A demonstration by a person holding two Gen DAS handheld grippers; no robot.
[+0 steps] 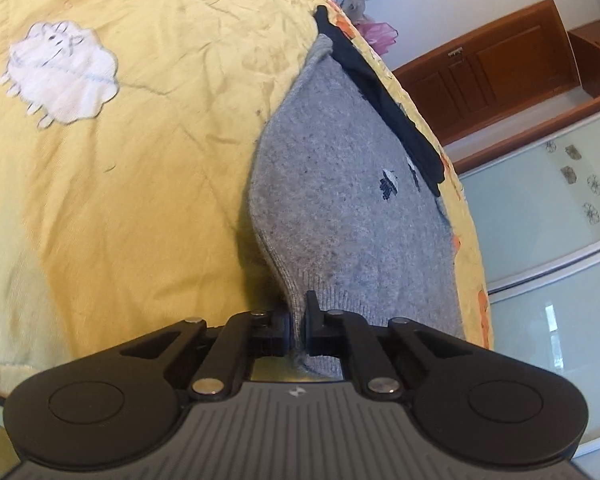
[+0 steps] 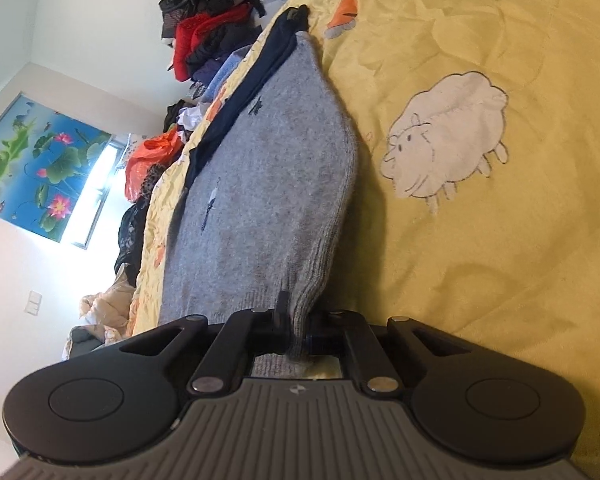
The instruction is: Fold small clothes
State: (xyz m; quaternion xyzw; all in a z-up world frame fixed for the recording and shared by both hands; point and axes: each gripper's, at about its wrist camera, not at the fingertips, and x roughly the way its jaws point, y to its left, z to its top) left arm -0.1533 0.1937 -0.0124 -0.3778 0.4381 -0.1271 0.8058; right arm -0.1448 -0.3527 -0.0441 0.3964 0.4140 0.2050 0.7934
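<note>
Grey knitted sweater [image 1: 340,208] with a dark trim [image 1: 380,92], lying on a wrinkled yellow bedspread [image 1: 120,200] with sheep appliqués. Left tool [image 1: 298,330] and right tool [image 2: 296,330] each pinch the ribbed hem. Only the right view shows the clothes pile [image 2: 208,32] and lotus picture [image 2: 40,168]; only the left, wooden cabinets [image 1: 496,64].

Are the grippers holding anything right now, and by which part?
Both hold the grey knitted sweater. The left gripper and the right gripper are each shut on its ribbed edge, at separate spots.
</note>
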